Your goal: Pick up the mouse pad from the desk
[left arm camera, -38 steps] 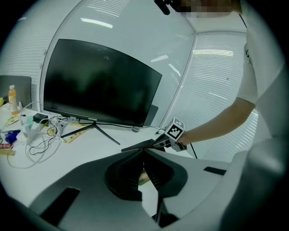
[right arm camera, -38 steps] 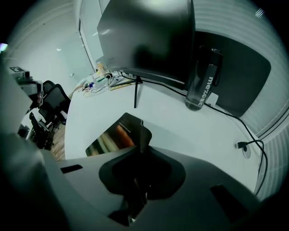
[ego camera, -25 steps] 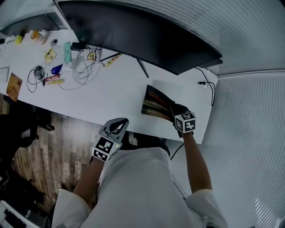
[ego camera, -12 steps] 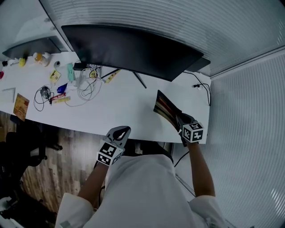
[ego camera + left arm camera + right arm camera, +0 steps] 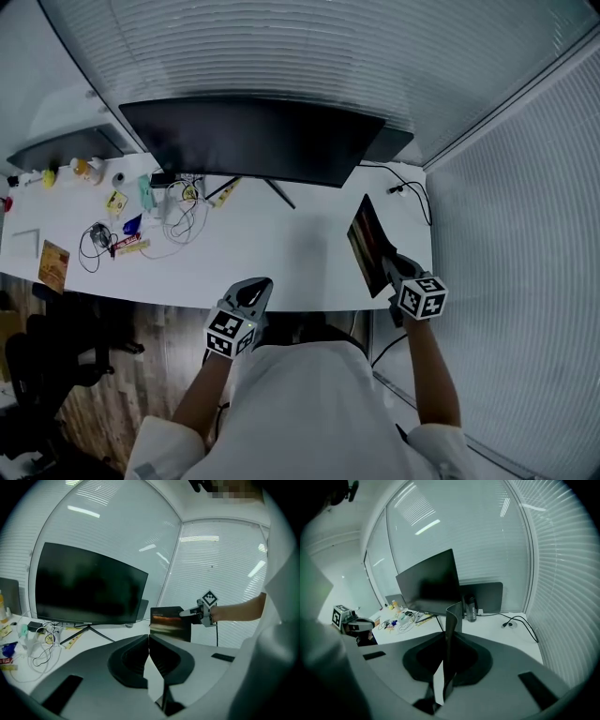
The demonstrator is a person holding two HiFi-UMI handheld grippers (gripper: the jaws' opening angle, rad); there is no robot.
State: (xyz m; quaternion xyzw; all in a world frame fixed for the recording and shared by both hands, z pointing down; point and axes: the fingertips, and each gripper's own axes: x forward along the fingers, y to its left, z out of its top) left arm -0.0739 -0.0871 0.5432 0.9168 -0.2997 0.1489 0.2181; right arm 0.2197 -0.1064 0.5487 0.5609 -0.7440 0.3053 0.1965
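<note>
One monitor (image 5: 253,141) and tangled cables (image 5: 178,220) sit on the white counter (image 5: 272,258), blinds (image 5: 525,234) behind; right claw (image 5: 397,269) pinches the upright mouse pad (image 5: 367,240), left claw (image 5: 253,291) closed, empty.

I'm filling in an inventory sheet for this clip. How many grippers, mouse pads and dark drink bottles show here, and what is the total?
Grippers: 2 (left gripper shut and empty; right gripper shut on the pad)
Mouse pad: 1, held on edge above the desk
Dark drink bottle: 1, beside the monitor
Total: 4
</note>
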